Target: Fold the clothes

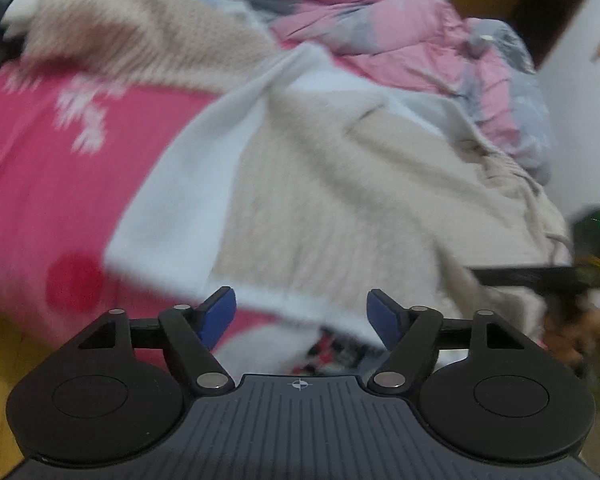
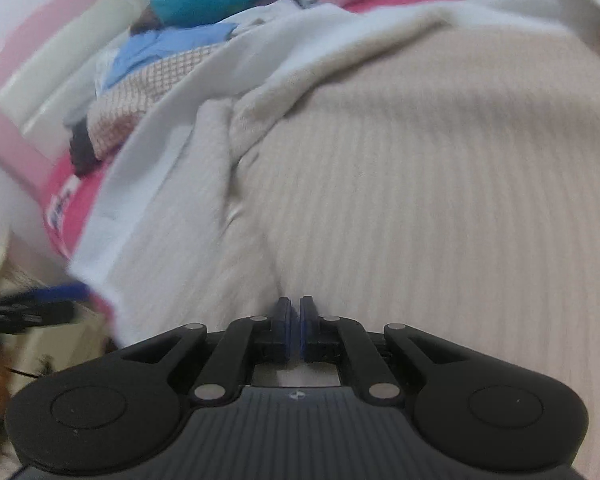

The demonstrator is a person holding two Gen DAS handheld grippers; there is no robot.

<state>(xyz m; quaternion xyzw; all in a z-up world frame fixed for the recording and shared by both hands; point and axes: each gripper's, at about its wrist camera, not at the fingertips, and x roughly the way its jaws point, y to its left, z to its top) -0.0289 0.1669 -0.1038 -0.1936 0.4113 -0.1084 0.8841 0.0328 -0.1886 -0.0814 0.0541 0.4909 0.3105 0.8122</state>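
So the biggest thing here is the pink bedspread [image 1: 40, 184] running off to the left of the left gripper [image 1: 302, 312], basically the work surface, with a rumpled pink-and-grey duvet [image 1: 420, 40] shoved to the far end ahead of it, I'd guess to keep room for folding. Spread on the bed is the beige ribbed knit sweater [image 2: 400, 184], and it fills nearly everything ahead of the right gripper [image 2: 295, 322]. A white garment [image 1: 180, 200] lies under it, its edge sticking out just ahead and left of the left gripper. Further ahead-left of the right gripper there's a stack of clothes [image 2: 148, 92], checked piece near the bottom, blue above, teal on top, looks like a done pile kept out of the way. Right gripper's fingers are pressed together right at the knit, seemingly pinching it, though I can't see fabric between the pads. Left gripper's fingers [image 1: 216, 316] are spread wide with nothing in them, hovering by the near edge, probably lining up a grab.
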